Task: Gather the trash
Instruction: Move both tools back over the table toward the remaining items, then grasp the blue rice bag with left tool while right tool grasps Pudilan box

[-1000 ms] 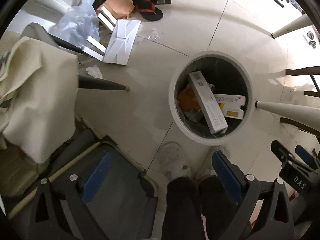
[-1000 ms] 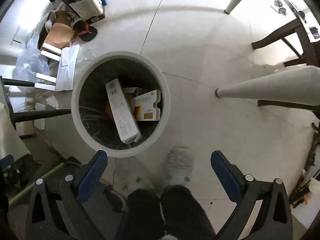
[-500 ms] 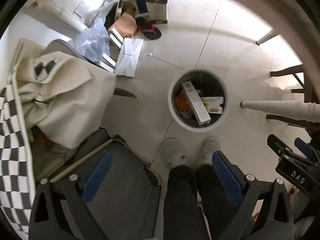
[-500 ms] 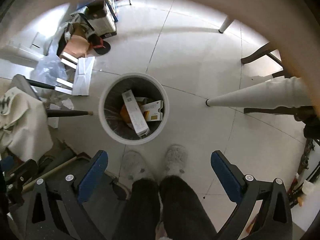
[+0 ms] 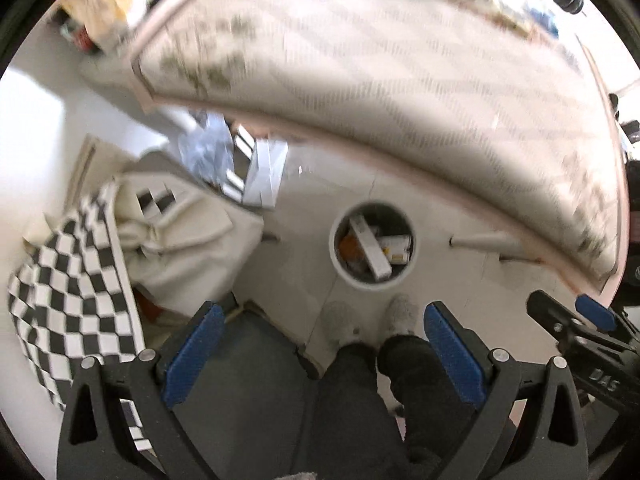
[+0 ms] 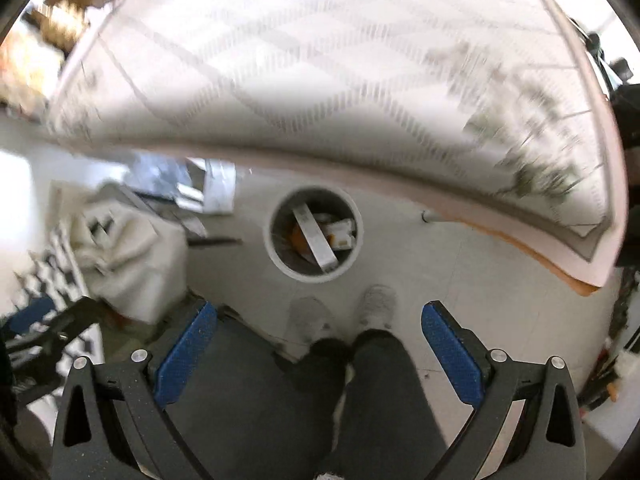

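Now higher | bin [image 5: 372,284] smaller | table [image 5: 400,80] in view | grippers [image 5: 320,356] [image 6: 316,356] empty

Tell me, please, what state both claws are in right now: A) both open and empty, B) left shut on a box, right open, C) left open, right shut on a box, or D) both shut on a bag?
A: the left claw and the right claw each show their blue pads spread wide with nothing between them, while the long white box already lies in the bin.
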Motion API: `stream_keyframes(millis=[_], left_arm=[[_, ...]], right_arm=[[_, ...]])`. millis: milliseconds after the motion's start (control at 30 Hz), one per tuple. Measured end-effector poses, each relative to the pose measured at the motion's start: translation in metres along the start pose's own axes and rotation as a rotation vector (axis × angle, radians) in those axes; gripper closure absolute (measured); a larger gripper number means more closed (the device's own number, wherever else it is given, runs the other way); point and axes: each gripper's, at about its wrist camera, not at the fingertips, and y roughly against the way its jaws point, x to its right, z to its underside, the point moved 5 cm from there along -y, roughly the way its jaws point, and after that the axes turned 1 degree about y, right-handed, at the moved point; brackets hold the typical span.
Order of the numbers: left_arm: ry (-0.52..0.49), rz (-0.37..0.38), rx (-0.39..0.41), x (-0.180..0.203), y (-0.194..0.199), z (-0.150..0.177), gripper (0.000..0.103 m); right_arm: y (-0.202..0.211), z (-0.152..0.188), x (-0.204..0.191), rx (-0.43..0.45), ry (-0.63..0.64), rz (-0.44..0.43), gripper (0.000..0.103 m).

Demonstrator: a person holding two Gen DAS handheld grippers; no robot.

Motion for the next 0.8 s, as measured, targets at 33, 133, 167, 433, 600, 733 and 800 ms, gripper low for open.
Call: stream_keyframes(millis=[33, 133, 167, 433, 600, 733, 800], left_arm=[[0.004, 0.000, 0.015, 0.003, 0.009, -0.013, 0.000], [0.028, 0.000, 0.061, 0.013, 0.029, -0.046, 0.000], [0.032, -0.003, 0.079, 0.018, 0.035, -0.060, 0.000], [0.041, -0.116, 0.168, 0.065, 0.043, -0.211, 0.000], [0.068, -0.231, 0.161, 0.074, 0.023, -0.304, 0.000], [0.070, -0.254, 0.109, 0.077, 0.001, -0.350, 0.000], [0.062, -0.222, 0.089, 0.082, -0.007, -0.369, 0.000]], right_arm=[[0.012, -0.011, 0.001, 0.017, -0.021, -0.011, 0.000], [0.045, -0.050, 0.008, 0.065, -0.059, -0.032, 0.000], [0.054, -0.066, 0.013, 0.084, -0.071, -0.034, 0.000], [0.056, -0.222, 0.058, 0.110, -0.100, -0.001, 0.000], [0.005, -0.339, 0.081, 0.081, -0.116, 0.063, 0.000], [-0.034, -0.407, 0.083, 0.035, -0.137, 0.058, 0.000], [-0.048, -0.430, 0.076, 0.022, -0.120, 0.044, 0.000]])
